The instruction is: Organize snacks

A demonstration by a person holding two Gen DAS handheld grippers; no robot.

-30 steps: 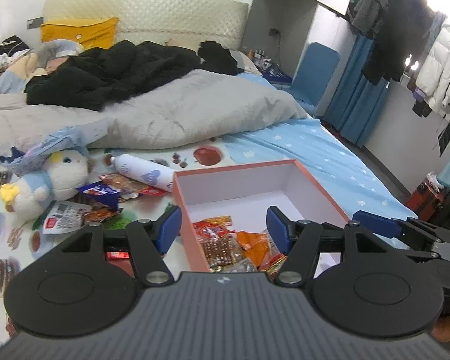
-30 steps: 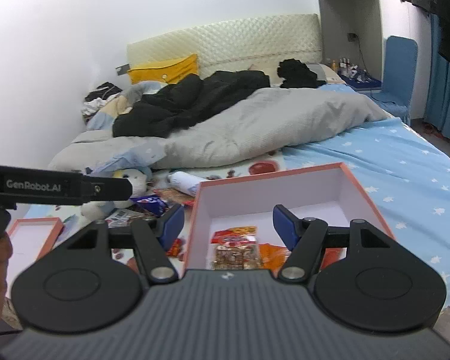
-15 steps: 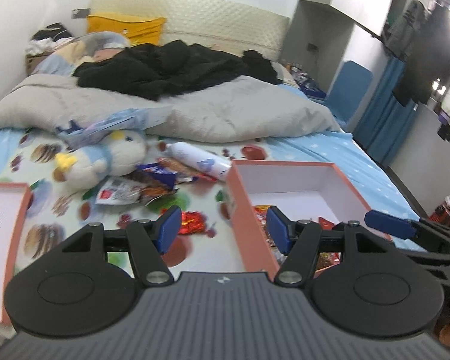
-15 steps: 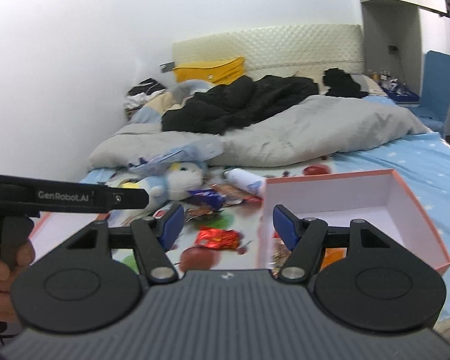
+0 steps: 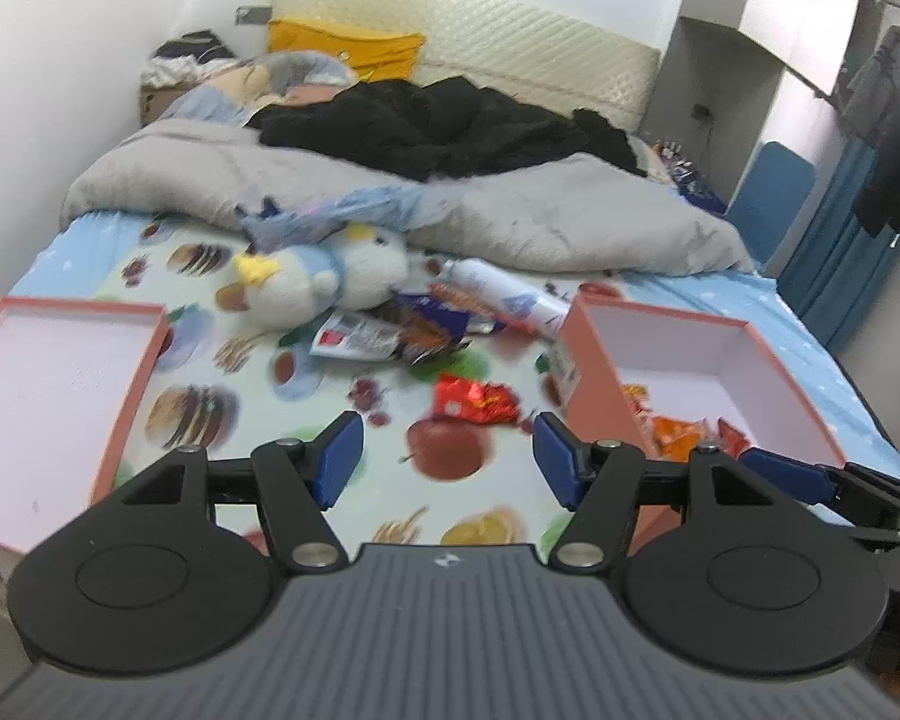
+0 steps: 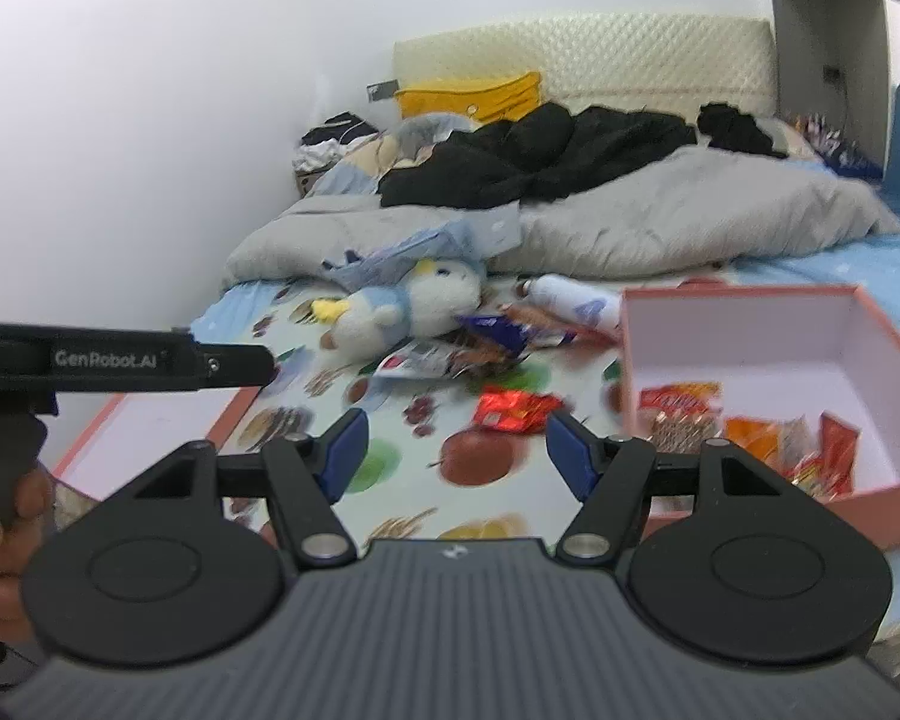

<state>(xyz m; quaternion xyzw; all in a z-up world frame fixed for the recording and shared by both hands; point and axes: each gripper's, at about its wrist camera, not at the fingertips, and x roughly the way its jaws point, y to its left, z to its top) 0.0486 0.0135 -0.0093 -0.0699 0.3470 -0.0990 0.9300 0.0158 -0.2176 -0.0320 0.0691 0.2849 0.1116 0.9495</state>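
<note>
A pink box [image 5: 594, 372] with a white inside stands on the bed at the right and holds several snack packets [image 6: 774, 438]. It also shows in the right wrist view [image 6: 882, 336]. A red snack packet [image 5: 474, 399] lies loose on the fruit-print sheet, also in the right wrist view [image 6: 513, 411]. More packets [image 5: 390, 336] lie in a pile near a white bottle [image 5: 498, 291]. My left gripper [image 5: 447, 462] is open and empty, just short of the red packet. My right gripper [image 6: 456, 450] is open and empty, also near it.
The box's pink lid [image 5: 54, 396] lies open side up at the left. A plush penguin [image 5: 324, 279] lies behind the packets. A grey quilt [image 5: 540, 216] and black clothes [image 5: 450, 126] cover the far bed. A wall runs along the left.
Both grippers have swung left, away from above the pink box, and now face the loose packets on the sheet. The lid has come into view. Both stay open.
</note>
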